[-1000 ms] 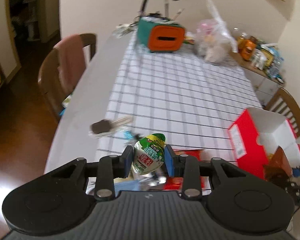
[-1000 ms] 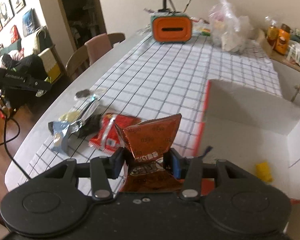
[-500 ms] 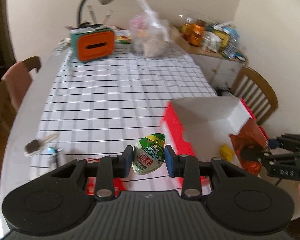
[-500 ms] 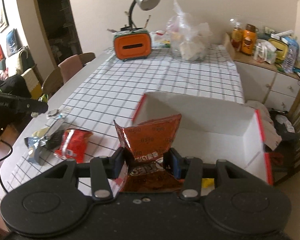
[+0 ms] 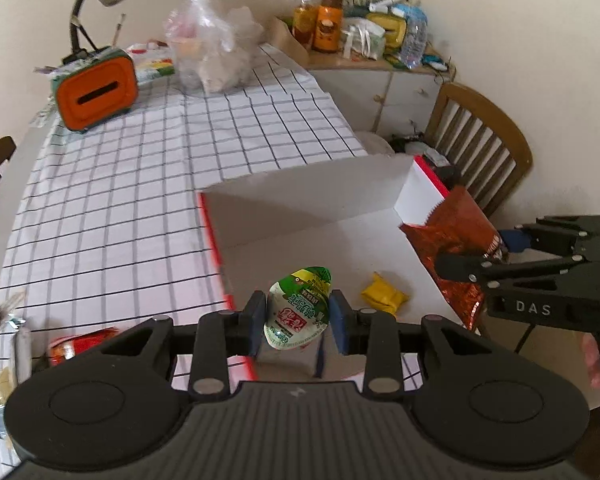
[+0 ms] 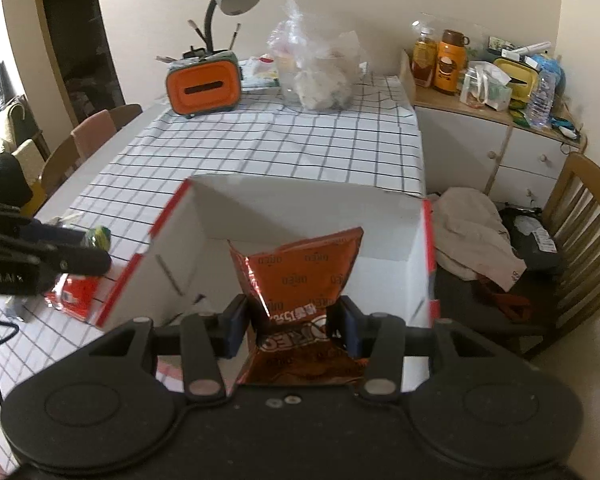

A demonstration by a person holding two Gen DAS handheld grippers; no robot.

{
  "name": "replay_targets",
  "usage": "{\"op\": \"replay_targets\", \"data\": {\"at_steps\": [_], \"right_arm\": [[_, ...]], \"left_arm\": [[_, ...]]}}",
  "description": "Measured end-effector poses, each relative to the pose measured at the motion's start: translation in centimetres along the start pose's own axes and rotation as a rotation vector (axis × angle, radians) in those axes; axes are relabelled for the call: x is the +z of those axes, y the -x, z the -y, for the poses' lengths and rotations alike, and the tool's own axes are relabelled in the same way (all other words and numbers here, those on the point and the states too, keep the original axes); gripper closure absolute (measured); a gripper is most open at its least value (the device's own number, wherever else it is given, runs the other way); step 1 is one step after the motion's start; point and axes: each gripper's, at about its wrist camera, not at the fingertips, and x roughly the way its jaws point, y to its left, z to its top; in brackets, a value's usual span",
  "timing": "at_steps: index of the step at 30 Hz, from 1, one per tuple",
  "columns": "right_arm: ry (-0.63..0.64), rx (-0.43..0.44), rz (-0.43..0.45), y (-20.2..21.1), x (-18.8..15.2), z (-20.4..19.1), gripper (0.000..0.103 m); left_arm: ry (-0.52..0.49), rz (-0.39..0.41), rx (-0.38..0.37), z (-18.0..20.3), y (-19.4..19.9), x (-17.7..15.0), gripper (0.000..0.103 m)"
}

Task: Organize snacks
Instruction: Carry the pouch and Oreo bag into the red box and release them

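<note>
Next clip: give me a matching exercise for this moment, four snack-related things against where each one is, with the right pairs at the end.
Things
1. green jelly cup
2. brown cookie bag
3. yellow candy
4. red snack packet

Places
A. lying on the floor of the white box
B. on the checked tablecloth, outside the box
C. gripped in the left tool
D. gripped in the right tool

Pairs: 1-C, 2-D, 3-A, 4-B
</note>
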Motion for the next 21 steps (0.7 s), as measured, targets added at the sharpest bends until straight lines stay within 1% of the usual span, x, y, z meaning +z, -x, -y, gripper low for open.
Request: {"op": "replay_targets", "data": {"at_steps": [6, 11, 16, 18, 21], "right_arm": [[-0.002, -0.002, -0.03, -2.4, 0.9, 1.9, 0.056], [-0.001, -0.009, -0.078, -5.4, 1.6, 2.7, 0.056], [-0.009, -0.001, -0.146, -8.3, 1.8, 3.5, 0.056], [-0.02, 0.001, -0.173, -9.4, 2.0, 3.8, 0.056], [-0.017, 0.012, -0.219, -10.9, 2.2, 3.9, 0.056]], "left_arm": [[-0.009, -0.069, 0.026, 2.1, -4.3, 1.3, 0.07], [0.001, -0.128, 0.049, 2.9, -7.5, 2.0, 0.07], [0.002, -0.188, 0.065, 3.4, -10.0, 2.5, 0.07], [0.005, -0.236, 0.063, 3.4, -11.0, 2.7, 0.07], [0.023, -0.308, 0.083, 3.1, -12.7, 2.9, 0.07]]}}
